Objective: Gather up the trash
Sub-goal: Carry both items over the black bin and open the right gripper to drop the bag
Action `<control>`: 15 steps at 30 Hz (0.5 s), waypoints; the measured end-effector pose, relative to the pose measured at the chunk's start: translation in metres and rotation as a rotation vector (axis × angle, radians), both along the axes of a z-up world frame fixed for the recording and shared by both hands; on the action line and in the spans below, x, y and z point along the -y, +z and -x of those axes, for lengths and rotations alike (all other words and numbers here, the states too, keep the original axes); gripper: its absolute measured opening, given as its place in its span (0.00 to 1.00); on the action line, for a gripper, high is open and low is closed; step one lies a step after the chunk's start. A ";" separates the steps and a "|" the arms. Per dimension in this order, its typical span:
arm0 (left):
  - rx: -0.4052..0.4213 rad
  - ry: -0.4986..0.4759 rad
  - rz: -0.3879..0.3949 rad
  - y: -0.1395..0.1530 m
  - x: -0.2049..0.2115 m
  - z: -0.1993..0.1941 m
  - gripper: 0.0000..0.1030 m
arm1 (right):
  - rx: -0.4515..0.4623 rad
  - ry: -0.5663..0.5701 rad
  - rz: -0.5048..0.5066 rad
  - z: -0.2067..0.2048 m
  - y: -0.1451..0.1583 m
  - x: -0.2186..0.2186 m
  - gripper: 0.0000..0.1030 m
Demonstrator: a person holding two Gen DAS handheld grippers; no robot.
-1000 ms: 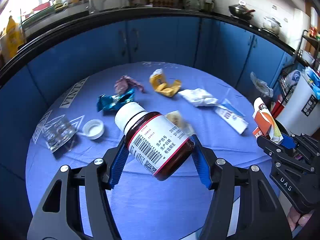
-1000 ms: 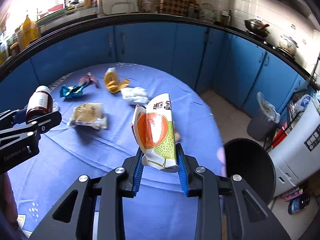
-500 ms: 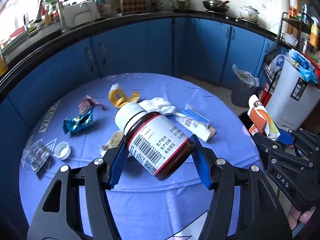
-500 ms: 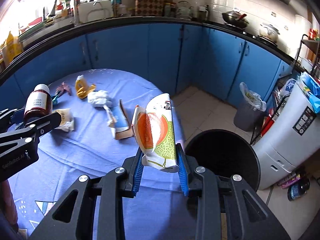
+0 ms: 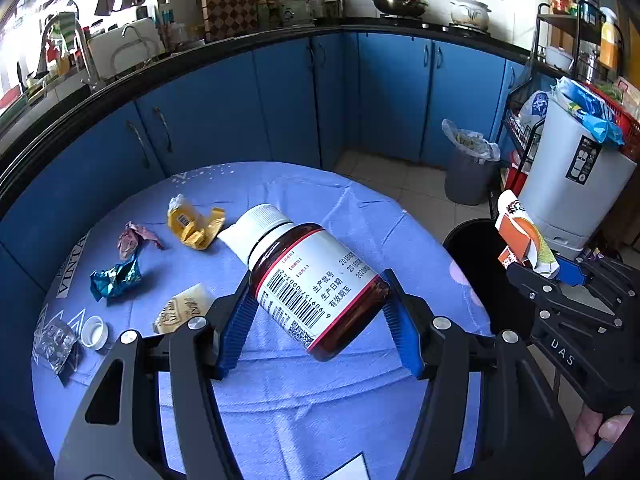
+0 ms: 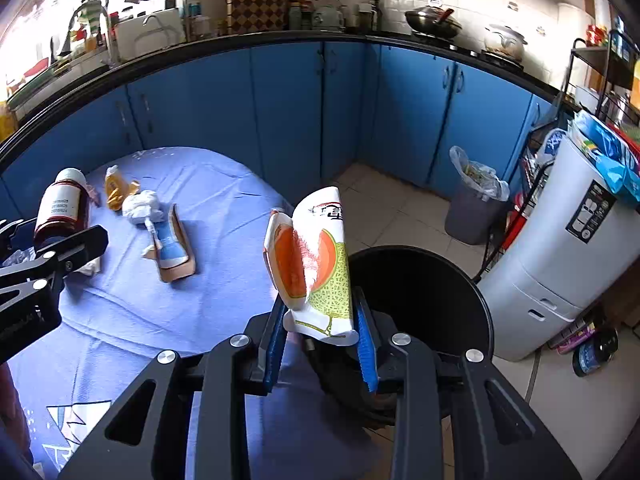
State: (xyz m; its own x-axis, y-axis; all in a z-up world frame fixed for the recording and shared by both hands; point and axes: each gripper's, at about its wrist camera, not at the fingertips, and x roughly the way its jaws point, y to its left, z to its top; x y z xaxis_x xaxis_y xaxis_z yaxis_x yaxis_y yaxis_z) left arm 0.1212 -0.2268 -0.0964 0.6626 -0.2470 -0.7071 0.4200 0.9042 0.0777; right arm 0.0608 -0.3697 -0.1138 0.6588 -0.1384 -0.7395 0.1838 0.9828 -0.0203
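My left gripper (image 5: 316, 320) is shut on a brown medicine bottle (image 5: 312, 280) with a white cap and barcode label, held tilted above the blue tablecloth. My right gripper (image 6: 320, 328) is shut on a melon-print carton (image 6: 312, 264), held upright over the near rim of the black trash bin (image 6: 440, 280). The same bin (image 5: 472, 248) shows at the table's right edge in the left wrist view, with the carton (image 5: 524, 240) above it. In the right wrist view the bottle (image 6: 62, 208) sits at far left.
On the table (image 5: 280, 400) lie a yellow wrapper (image 5: 192, 224), pink wrapper (image 5: 134, 238), teal foil (image 5: 114, 280), cream packet (image 5: 180, 308), white cap (image 5: 94, 332) and clear plastic (image 5: 54, 340). A torn box (image 6: 172, 244) and tissue (image 6: 140, 206) lie there too. A white appliance (image 6: 568, 248) and grey bin (image 6: 472, 204) stand on the floor.
Both grippers have swung to the right with their loads. The black bin has come into view under the carton, and the table trash has slid left in both views.
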 end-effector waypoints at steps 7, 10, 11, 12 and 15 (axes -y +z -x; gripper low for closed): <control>0.000 -0.021 -0.010 -0.001 0.017 -0.002 0.60 | -0.003 -0.047 -0.001 0.001 -0.003 0.022 0.29; 0.008 -0.034 -0.015 0.000 0.024 -0.001 0.60 | -0.003 -0.068 0.001 0.002 -0.005 0.030 0.29; 0.010 -0.038 -0.016 0.000 0.026 -0.001 0.60 | -0.004 -0.072 -0.001 0.002 -0.006 0.032 0.29; 0.012 -0.042 -0.021 0.001 0.028 -0.001 0.60 | -0.005 -0.076 -0.002 0.002 -0.007 0.034 0.29; 0.014 -0.053 -0.025 0.001 0.036 -0.002 0.60 | -0.007 -0.086 -0.005 0.001 -0.009 0.039 0.30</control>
State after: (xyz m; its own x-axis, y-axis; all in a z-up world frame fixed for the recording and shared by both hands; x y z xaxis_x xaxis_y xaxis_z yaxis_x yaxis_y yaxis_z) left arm 0.1233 -0.2625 -0.0955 0.6587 -0.2643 -0.7044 0.4662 0.8782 0.1065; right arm 0.0597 -0.4085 -0.1223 0.6391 -0.1909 -0.7450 0.2677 0.9634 -0.0173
